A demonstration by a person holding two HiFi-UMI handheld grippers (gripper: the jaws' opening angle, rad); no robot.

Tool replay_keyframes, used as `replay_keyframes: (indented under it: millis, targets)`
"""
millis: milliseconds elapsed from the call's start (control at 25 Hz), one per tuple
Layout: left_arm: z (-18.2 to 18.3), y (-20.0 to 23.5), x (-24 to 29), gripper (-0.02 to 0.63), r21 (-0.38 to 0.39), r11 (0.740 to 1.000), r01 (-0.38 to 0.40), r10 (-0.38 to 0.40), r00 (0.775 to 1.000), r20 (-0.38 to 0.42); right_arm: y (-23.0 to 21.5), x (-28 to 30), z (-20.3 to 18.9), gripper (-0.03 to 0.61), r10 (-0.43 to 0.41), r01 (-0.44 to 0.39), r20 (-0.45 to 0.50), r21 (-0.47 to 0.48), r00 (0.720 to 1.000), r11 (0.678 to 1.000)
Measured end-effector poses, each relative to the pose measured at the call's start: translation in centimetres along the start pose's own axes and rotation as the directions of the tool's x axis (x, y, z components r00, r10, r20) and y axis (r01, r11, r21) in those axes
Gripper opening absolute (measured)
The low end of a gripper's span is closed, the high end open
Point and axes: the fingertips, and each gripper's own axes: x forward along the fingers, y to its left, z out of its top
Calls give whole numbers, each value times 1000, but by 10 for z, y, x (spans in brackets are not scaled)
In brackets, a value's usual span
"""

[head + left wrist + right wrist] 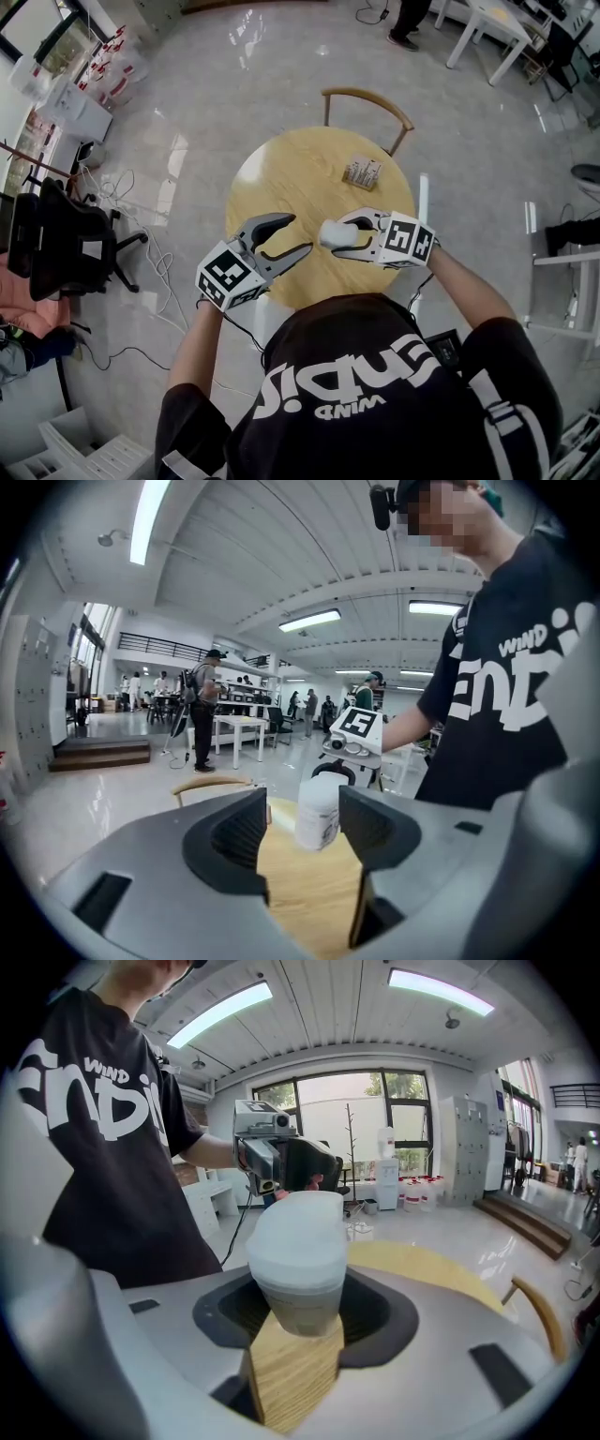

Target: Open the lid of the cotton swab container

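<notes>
The cotton swab container [334, 233] is a small white tub with a pale lid [295, 1232] sitting on top. My right gripper [345, 236] is shut on its body and holds it above the near edge of the round wooden table [281, 169]. In the right gripper view the tub [298, 1288] fills the gap between the jaws. My left gripper [300, 233] is open just left of the tub, its fingertips apart and touching nothing. In the left gripper view the tub [319, 810] shows beyond the open jaws, with the right gripper [352, 735] behind it.
A small pale box-like object [362, 172] stands at the far right of the table. A wooden chair [367, 98] is tucked in at the far side. A black office chair [66, 244] and cables are on the floor to the left, white desks [487, 23] at the back right.
</notes>
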Motion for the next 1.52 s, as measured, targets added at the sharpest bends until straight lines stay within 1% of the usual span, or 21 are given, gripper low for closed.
replay_keyframes:
  millis: [160,400,640,800,1040,1200,1320,1520]
  targets:
    - [1,-6,11,239,36,997,63,-63,998,-18,8,1,1,195,24,-24,0,-12,1000,1000]
    - [-1,-22,29,247,34,984,177,-176,984,-40,16,2,5,195,63,-63,10,-25,998,998]
    - [-4,-34,42,247,84,969,231,-226,972,-63,19,3,8,195,69,-69,18,-25,997,997]
    - [-4,-41,49,247,73,967,243,-239,969,-63,23,5,9,195,73,-73,24,-24,997,997]
    - [-2,-42,52,247,100,966,238,-236,971,-37,25,4,9,195,68,-68,25,-13,997,998]
    - [-4,-44,54,247,102,965,241,-237,970,-46,27,4,5,195,64,-64,22,-10,998,998]
    - [-8,-43,56,247,92,967,238,-233,971,-56,26,6,2,195,60,-59,15,-9,998,998]
    - [-12,-44,54,247,52,969,242,-238,969,-71,28,8,1,195,53,-53,14,-5,998,999]
